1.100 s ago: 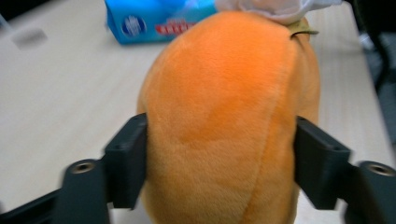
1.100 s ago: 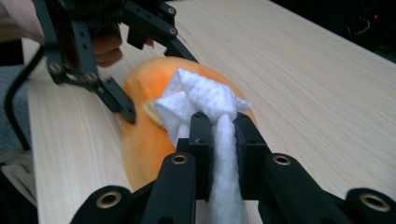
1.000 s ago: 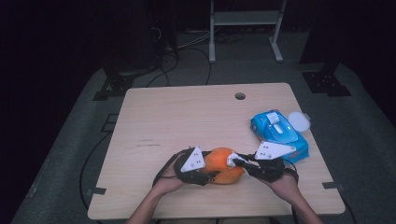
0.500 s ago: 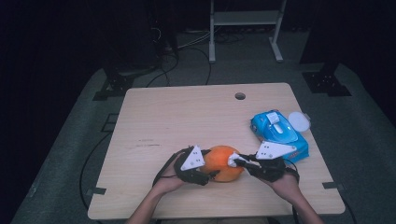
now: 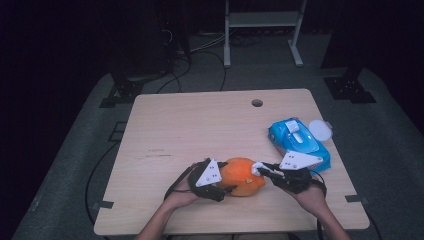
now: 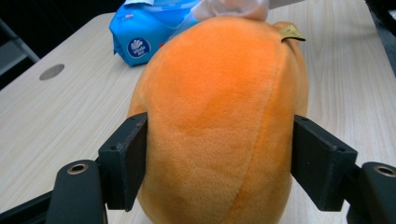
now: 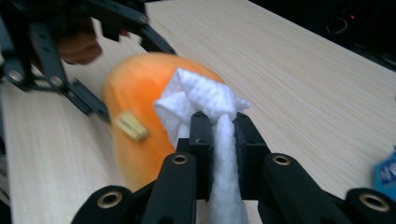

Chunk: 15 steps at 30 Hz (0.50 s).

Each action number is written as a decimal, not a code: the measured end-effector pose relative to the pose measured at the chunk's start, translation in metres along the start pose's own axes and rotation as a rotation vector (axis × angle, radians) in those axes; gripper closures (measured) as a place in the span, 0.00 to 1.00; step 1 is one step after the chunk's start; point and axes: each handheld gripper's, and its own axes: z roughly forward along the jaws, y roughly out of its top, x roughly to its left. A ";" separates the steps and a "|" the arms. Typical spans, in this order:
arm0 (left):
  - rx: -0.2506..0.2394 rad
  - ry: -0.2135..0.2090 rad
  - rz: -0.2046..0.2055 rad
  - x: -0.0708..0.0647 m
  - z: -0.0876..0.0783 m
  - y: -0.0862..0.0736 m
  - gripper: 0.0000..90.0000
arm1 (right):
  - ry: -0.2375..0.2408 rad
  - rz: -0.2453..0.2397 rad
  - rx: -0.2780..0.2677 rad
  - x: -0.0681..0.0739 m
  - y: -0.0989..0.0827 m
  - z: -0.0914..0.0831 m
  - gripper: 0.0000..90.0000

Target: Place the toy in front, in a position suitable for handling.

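An orange plush toy (image 5: 241, 176) lies near the table's front edge, with a small tan tag (image 7: 132, 126) on it. My left gripper (image 5: 227, 181) holds it from the left. In the left gripper view the plush (image 6: 219, 116) fills the gap between the jaws and both pads (image 6: 130, 158) touch its sides. Those jaws have just been opening a little, with the plush still between them. My right gripper (image 5: 262, 171) is shut on a folded white wipe (image 7: 201, 100). The wipe (image 5: 255, 167) rests against the plush's right end.
A blue pack of wipes (image 5: 298, 142) lies at the right of the wooden table (image 5: 200, 125), behind the right hand, with a round white lid (image 5: 320, 130) beside it. A cable hole (image 5: 257, 103) sits near the far edge. The floor around is dark, with stands and cables.
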 end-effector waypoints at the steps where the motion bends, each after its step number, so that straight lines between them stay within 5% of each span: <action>1: -0.002 0.002 0.011 -0.002 0.001 0.002 0.30 | 0.010 -0.006 -0.010 0.003 0.003 0.001 0.88; 5: 0.015 0.001 0.040 -0.006 0.002 0.004 0.29 | 0.064 -0.072 -0.023 0.021 0.014 0.006 0.88; 10: 0.030 -0.027 -0.157 0.007 0.006 -0.003 0.09 | 0.049 -0.064 -0.006 0.015 0.009 0.007 0.88; 12: 0.018 -0.043 -0.201 0.009 0.007 -0.006 0.12 | 0.038 -0.048 -0.004 0.010 0.006 0.005 0.88; 15: -0.001 -0.005 -0.137 0.004 0.005 -0.003 0.28 | 0.022 -0.054 -0.009 0.011 0.009 0.003 0.88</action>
